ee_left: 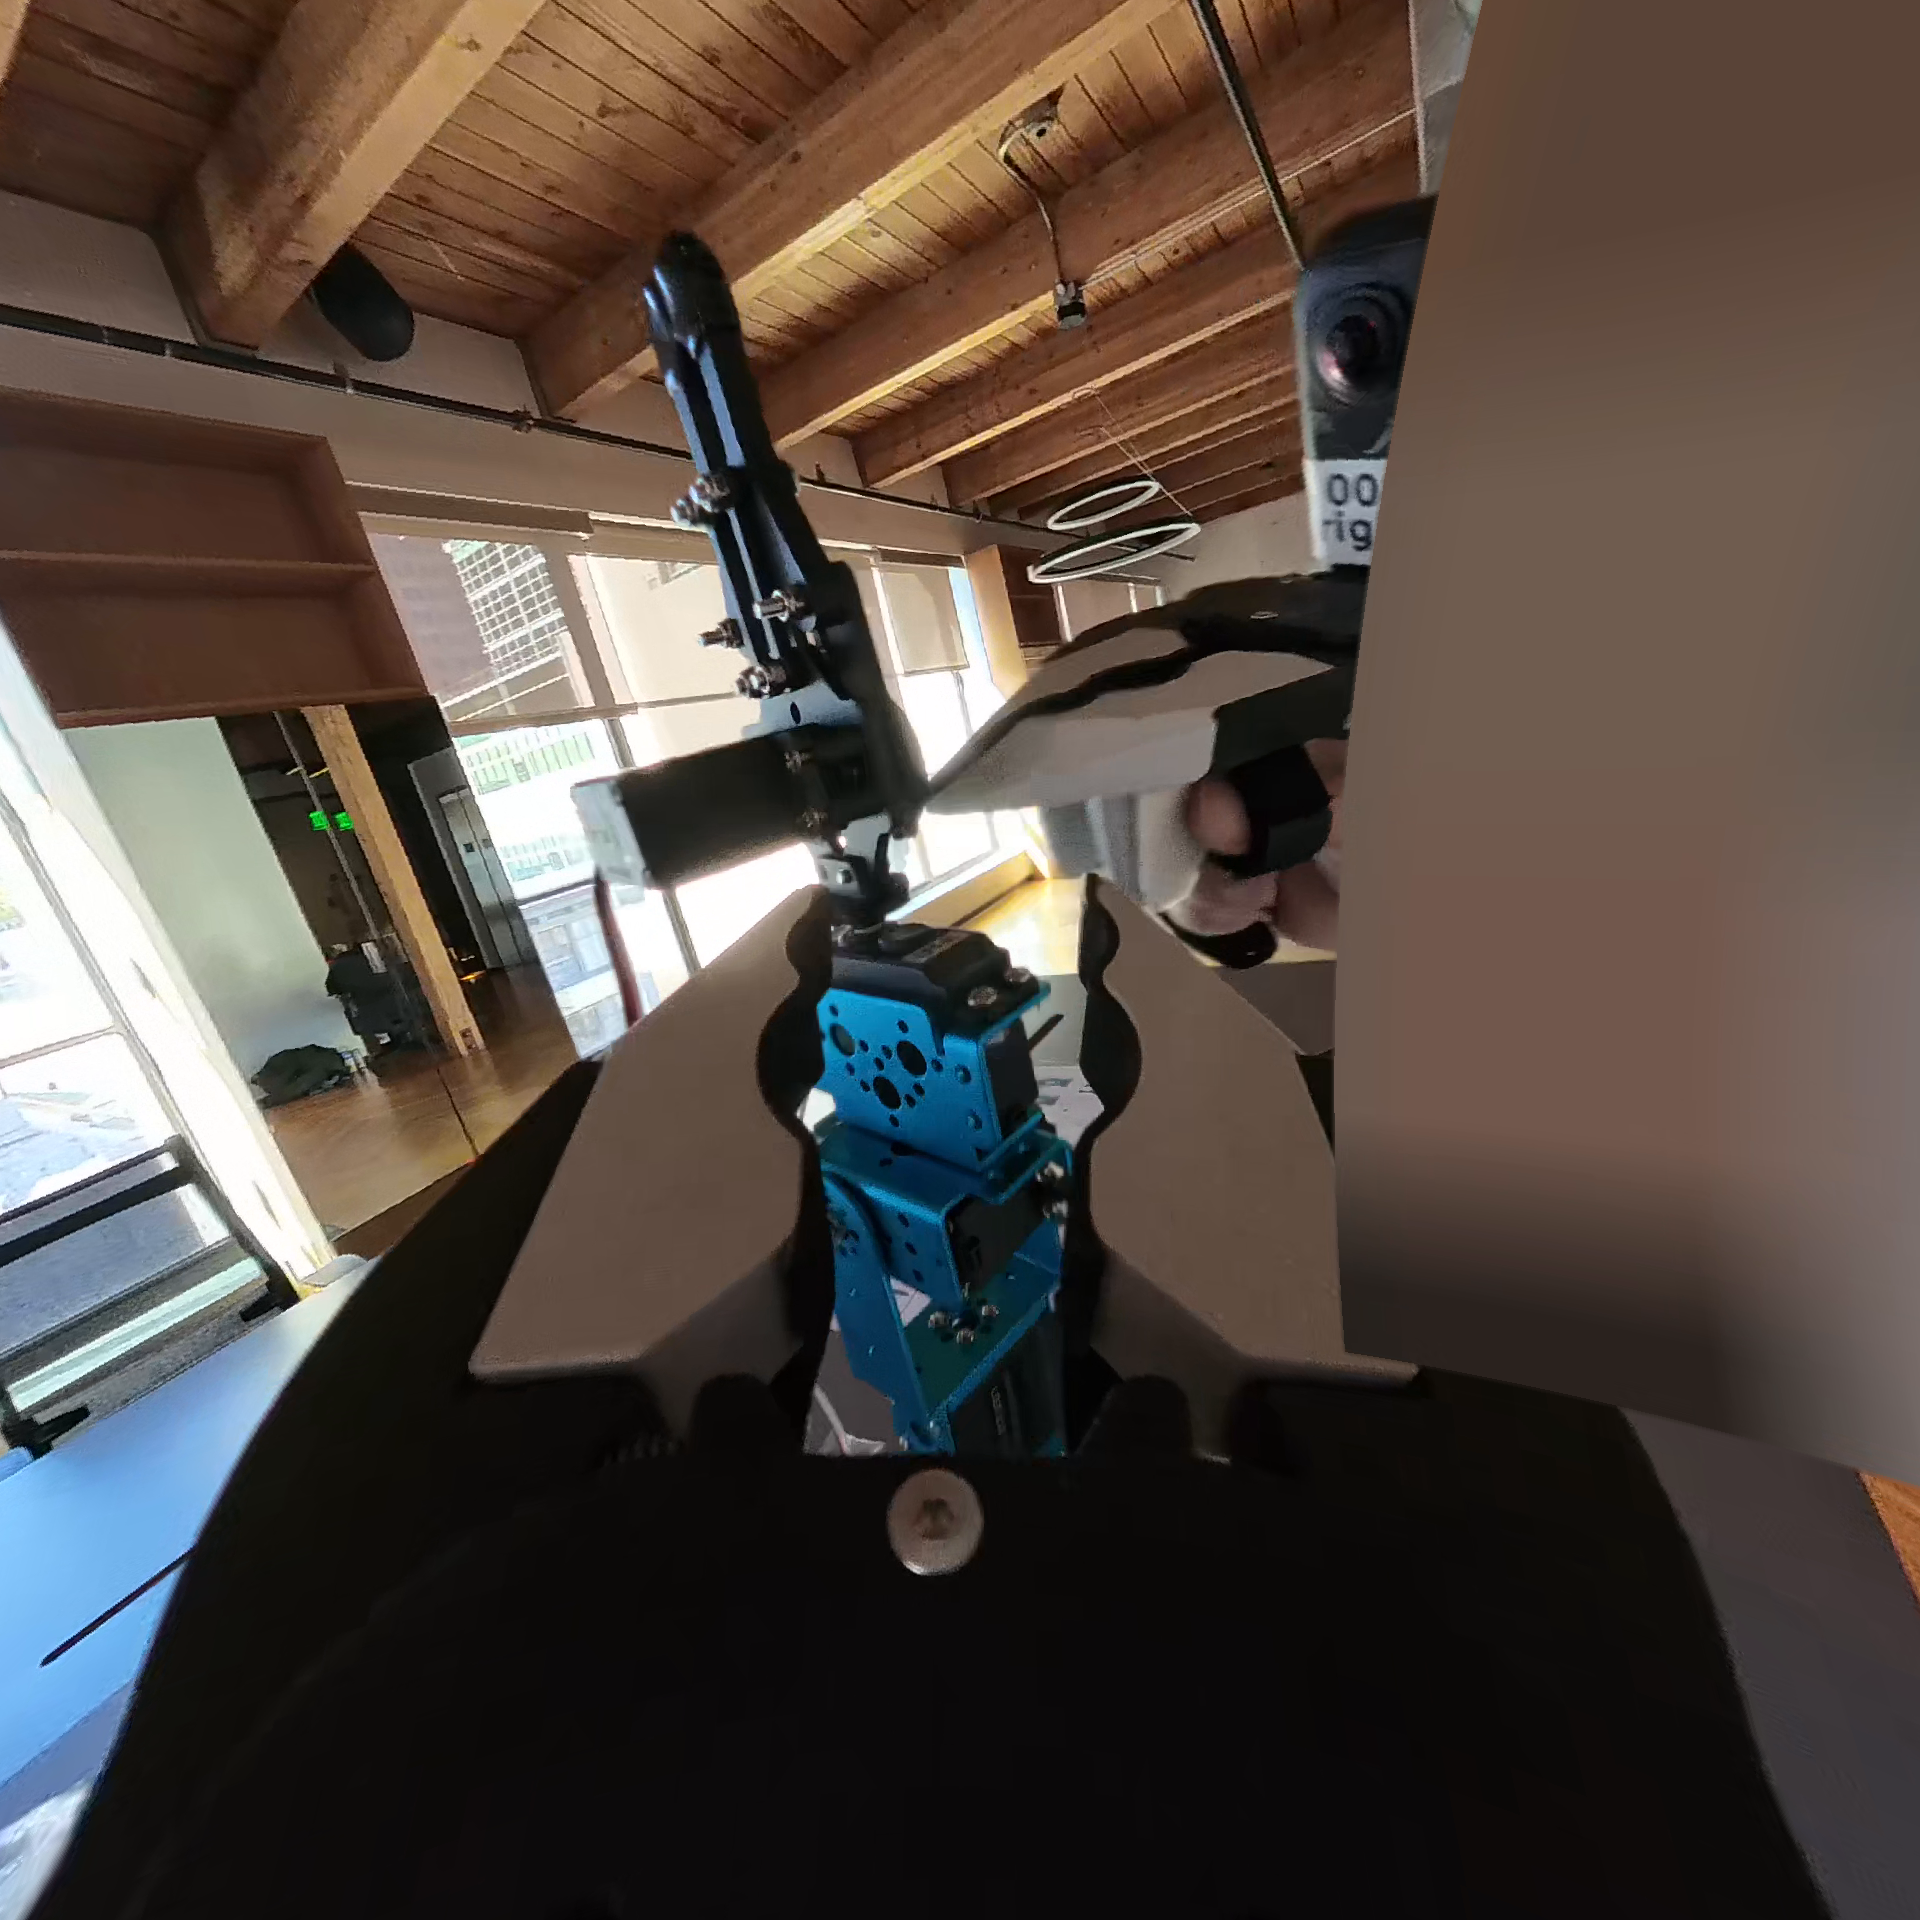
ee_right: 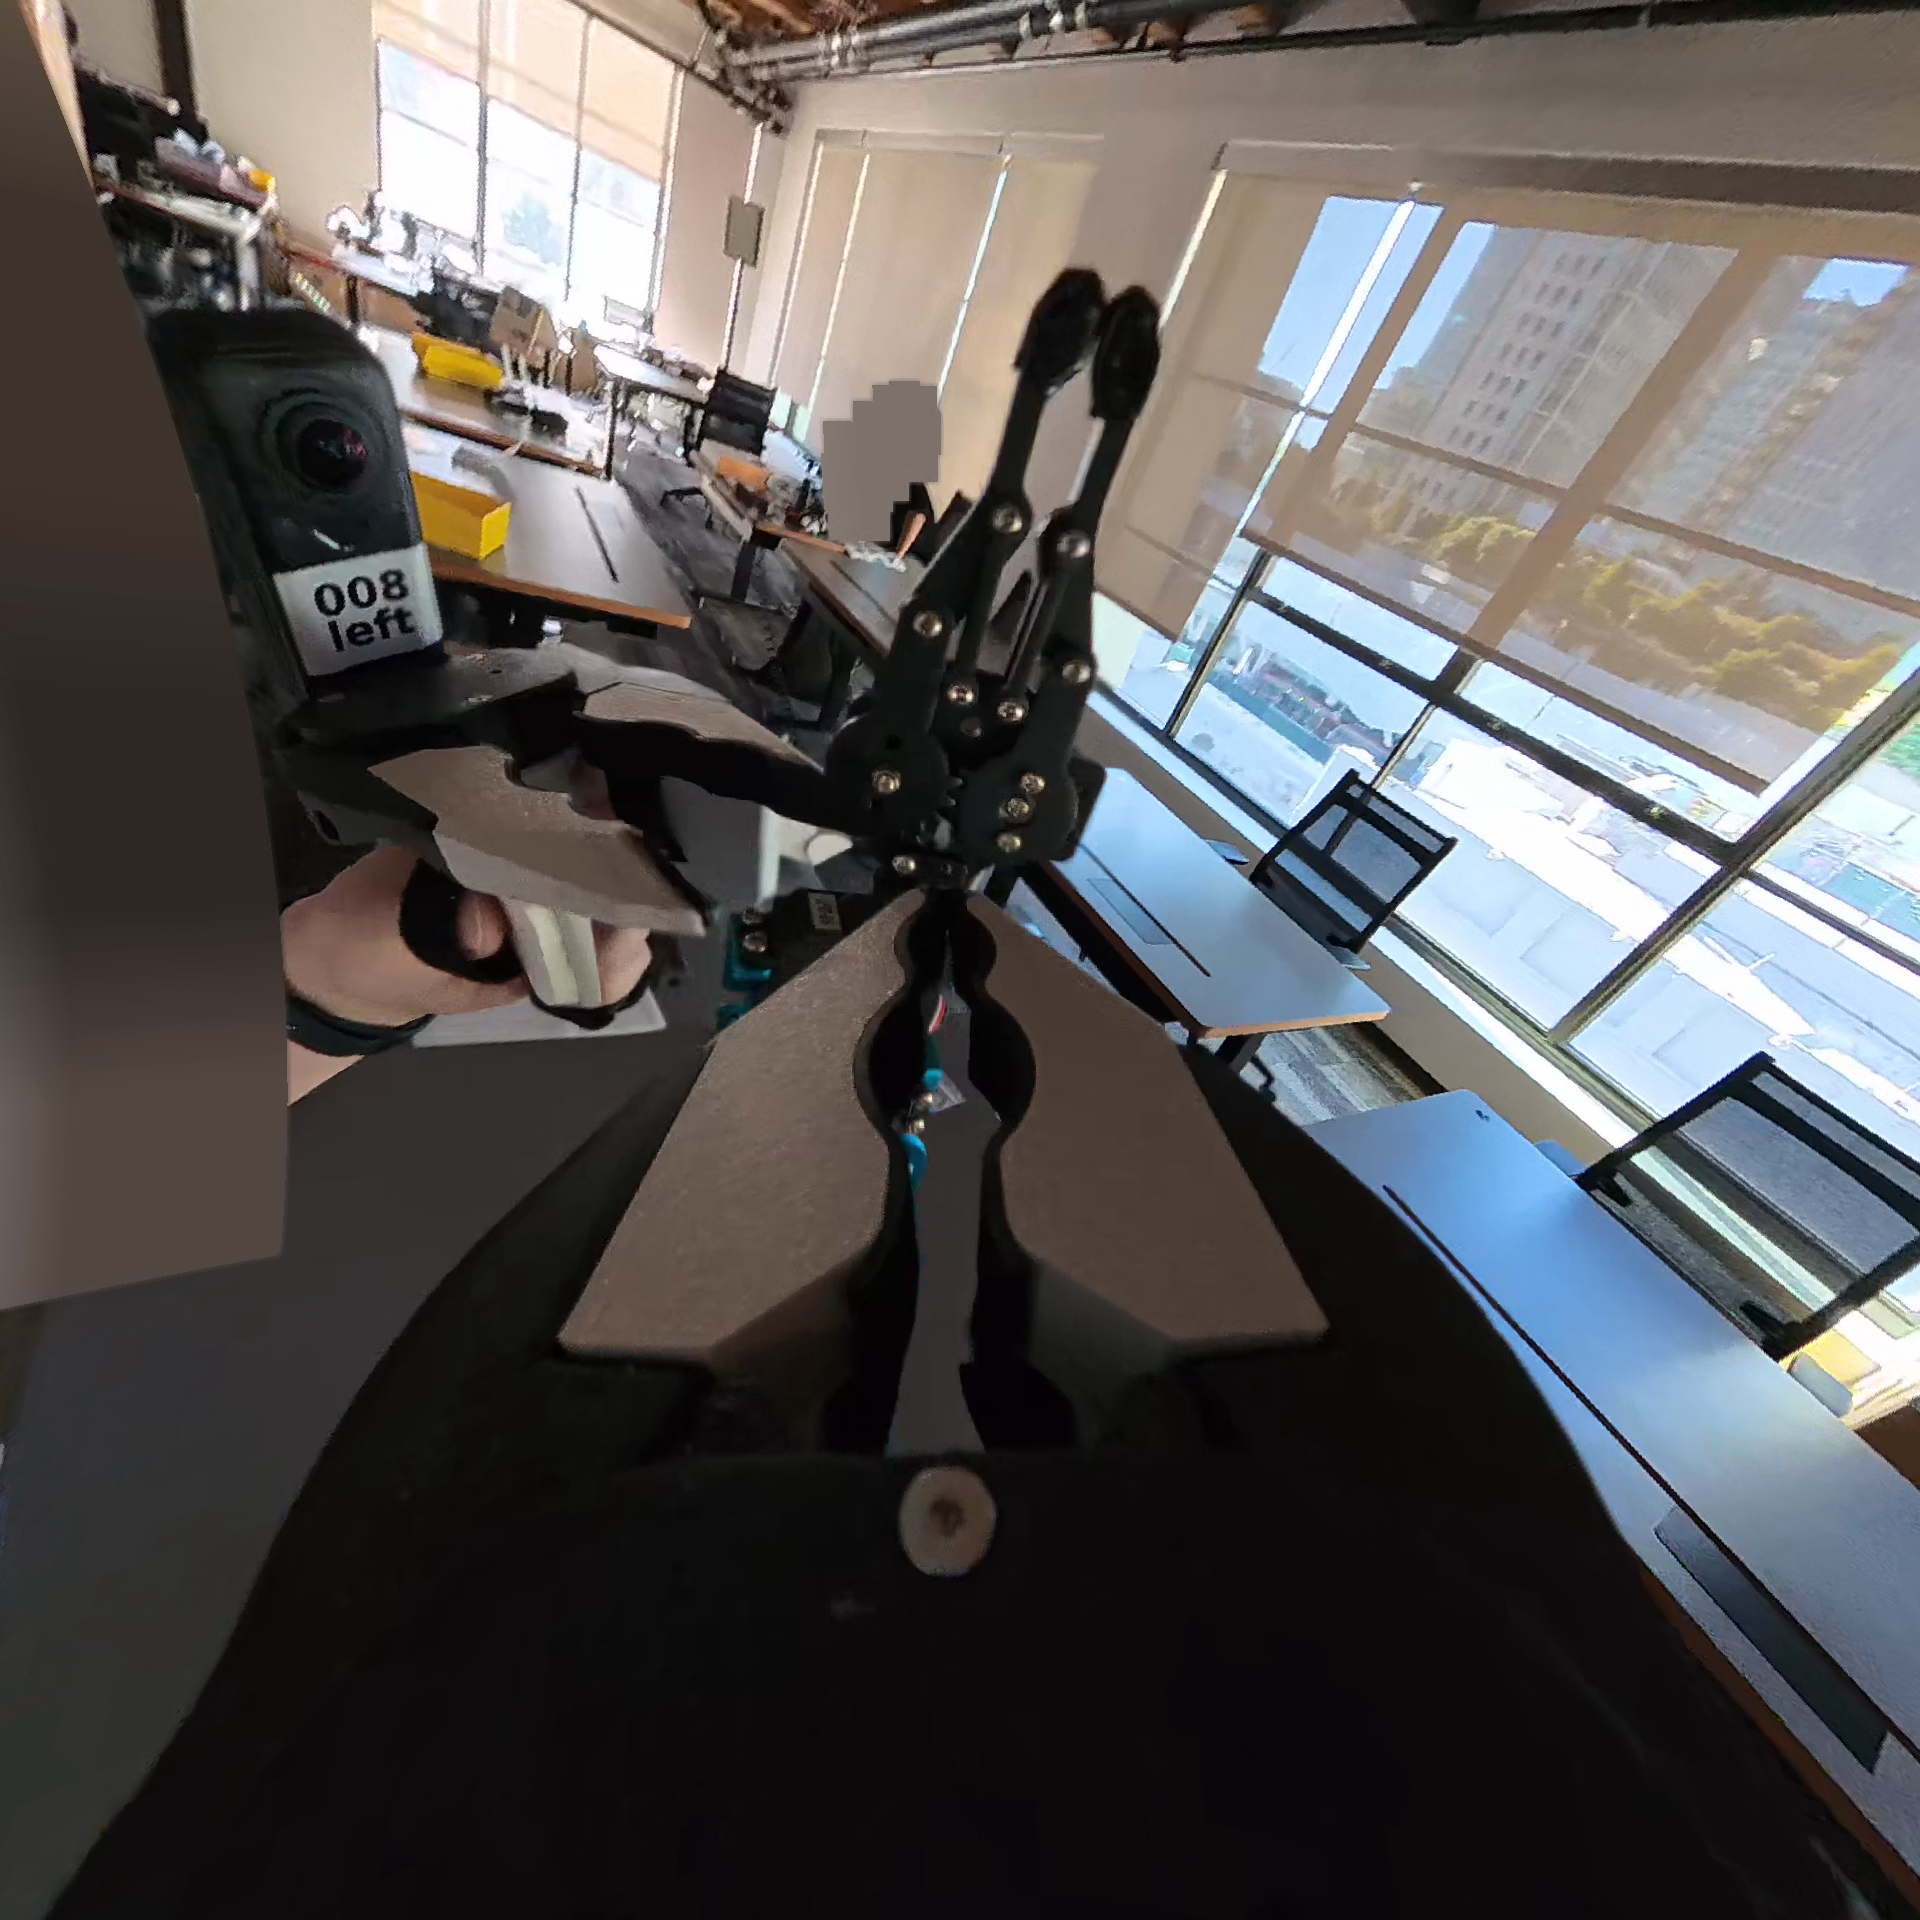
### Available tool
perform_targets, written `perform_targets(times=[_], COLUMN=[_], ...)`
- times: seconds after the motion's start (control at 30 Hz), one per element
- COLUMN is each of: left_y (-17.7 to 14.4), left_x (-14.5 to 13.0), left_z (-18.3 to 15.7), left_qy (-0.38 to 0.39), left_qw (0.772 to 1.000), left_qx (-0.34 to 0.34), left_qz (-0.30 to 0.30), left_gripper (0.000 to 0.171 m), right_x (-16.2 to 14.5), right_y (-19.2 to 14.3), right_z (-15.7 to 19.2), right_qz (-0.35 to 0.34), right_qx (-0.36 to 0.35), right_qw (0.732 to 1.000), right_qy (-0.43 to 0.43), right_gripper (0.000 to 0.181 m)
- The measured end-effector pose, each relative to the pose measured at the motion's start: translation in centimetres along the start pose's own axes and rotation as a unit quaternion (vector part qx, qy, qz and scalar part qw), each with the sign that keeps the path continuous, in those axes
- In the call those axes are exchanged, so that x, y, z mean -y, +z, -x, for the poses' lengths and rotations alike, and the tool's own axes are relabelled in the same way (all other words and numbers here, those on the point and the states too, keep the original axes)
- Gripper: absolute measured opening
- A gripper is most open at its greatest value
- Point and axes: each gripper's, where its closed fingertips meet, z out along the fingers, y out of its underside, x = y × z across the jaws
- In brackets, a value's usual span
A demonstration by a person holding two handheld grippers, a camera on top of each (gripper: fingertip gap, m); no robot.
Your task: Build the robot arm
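A small robot arm with blue metal brackets (ee_left: pixel 914 1101) stands upright, topped by a black servo and a black claw (ee_left: pixel 748 540) whose two fingers are together. My left gripper (ee_left: pixel 951 904) has its grey fingers (ee_left: pixel 675 1164) closed against the sides of the blue bracket. My right gripper (ee_left: pixel 935 800) comes in from the right and meets the joint under the claw. In the right wrist view my right gripper (ee_right: pixel 945 904) is nearly closed, pinching that joint below the claw (ee_right: pixel 1039 540). My left gripper (ee_right: pixel 764 842) is at the left, held by a hand (ee_right: pixel 395 945).
Long grey tables (ee_right: pixel 1226 935) and black chairs (ee_right: pixel 1351 852) stand along the windows at right. More tables with yellow bins (ee_right: pixel 457 525) are at the back left, with a person (ee_right: pixel 883 488) far off. A grey tabletop (ee_left: pixel 125 1455) lies lower left; wooden beams (ee_left: pixel 343 156) are overhead. My left and right fingertips are right by each other.
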Motion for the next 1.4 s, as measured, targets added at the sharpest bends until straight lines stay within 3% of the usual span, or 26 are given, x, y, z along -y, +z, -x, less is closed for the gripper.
perform_targets(times=[0.13,0.23,0.47,0.53,0.6,0.77,0.83,0.97,1.4], left_y=[-2.2,-3.1,-1.5,-0.7,-0.2,0.4,0.8,1.3,1.2], left_x=[-0.2,-0.8,-0.6,-0.9,-0.3,0.1,0.0,-0.5,-0.6], left_z=[0.3,1.3,2.7,2.6,2.3,2.0,1.8,1.8,2.0], left_qy=[-0.007,-0.013,-0.02,-0.007,-0.014,-0.009,-0.003,0.02,0.067], left_qw=[1.0,0.999,0.994,0.99,0.99,0.981,0.978,0.969,0.95], left_qx=[0.013,0.038,0.094,0.114,0.125,0.171,0.183,0.215,0.278], left_qz=[0.005,0.025,0.058,0.079,0.071,0.087,0.096,0.12,0.124], left_gripper=[0.046,0.043,0.033,0.019,0.018,0.011,0.012,0.021,0.015], right_x=[-1.7,-3.7,-2.1,-1.6,-1.6,-1.5,-1.1,-0.8,-0.6], right_y=[-4.4,-5.0,-0.2,1.3,2.1,2.2,2.0,2.1,3.0], right_z=[-0.8,-0.1,0.3,0.3,0.2,0.0,0.1,0.2,0.9], right_qz=[-0.048,-0.075,-0.113,-0.104,-0.102,-0.128,-0.141,-0.145,-0.14], right_qx=[-0.038,-0.022,0.03,0.071,0.113,0.221,0.278,0.327,0.359], right_qw=[0.996,0.991,0.99,0.989,0.984,0.955,0.93,0.907,0.901], right_qy=[0.058,0.111,0.077,0.074,0.091,0.15,0.194,0.222,0.2], right_gripper=[0.0,0.0,0.006,0.015,0.018,0.02,0.022,0.023,0.017])
